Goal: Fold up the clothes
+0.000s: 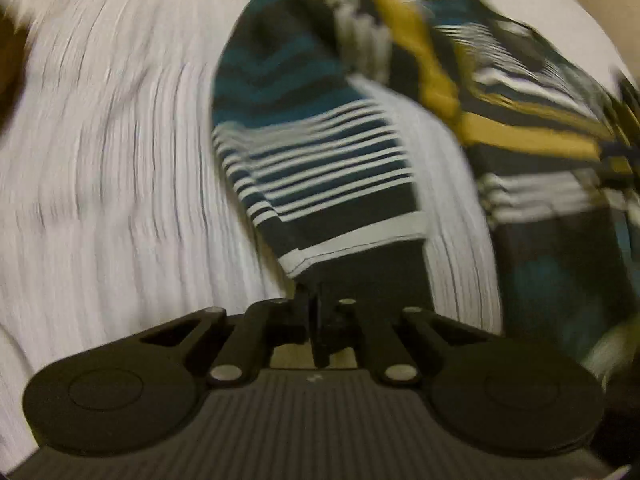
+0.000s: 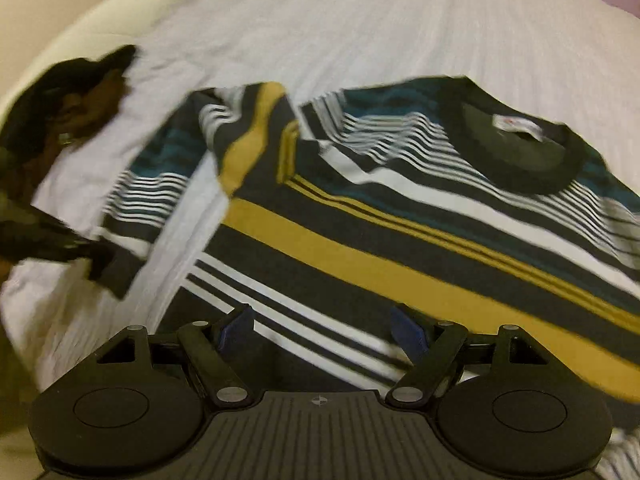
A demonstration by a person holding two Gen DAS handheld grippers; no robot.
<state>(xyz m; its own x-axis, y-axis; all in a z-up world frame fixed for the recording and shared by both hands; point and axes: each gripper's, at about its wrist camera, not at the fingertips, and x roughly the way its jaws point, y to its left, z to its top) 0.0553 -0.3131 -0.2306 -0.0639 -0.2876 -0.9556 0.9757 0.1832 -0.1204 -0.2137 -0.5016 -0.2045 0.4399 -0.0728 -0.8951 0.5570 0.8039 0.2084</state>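
The shirt (image 2: 400, 216) is spread on the bed sheet (image 2: 360, 20), collar (image 2: 520, 152) at the far right. Its sleeve (image 1: 320, 168) is pinched, seemingly, at the left, in the left gripper (image 1: 316, 300).

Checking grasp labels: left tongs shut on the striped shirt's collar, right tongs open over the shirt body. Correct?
Not the collar. The left tongs are shut on the sleeve hem of the striped shirt, as the left wrist view shows. The collar lies free. Right tongs are open over the body.

Black gripper (image 2: 322, 332), blue pads (image 2: 408, 334), silver screws
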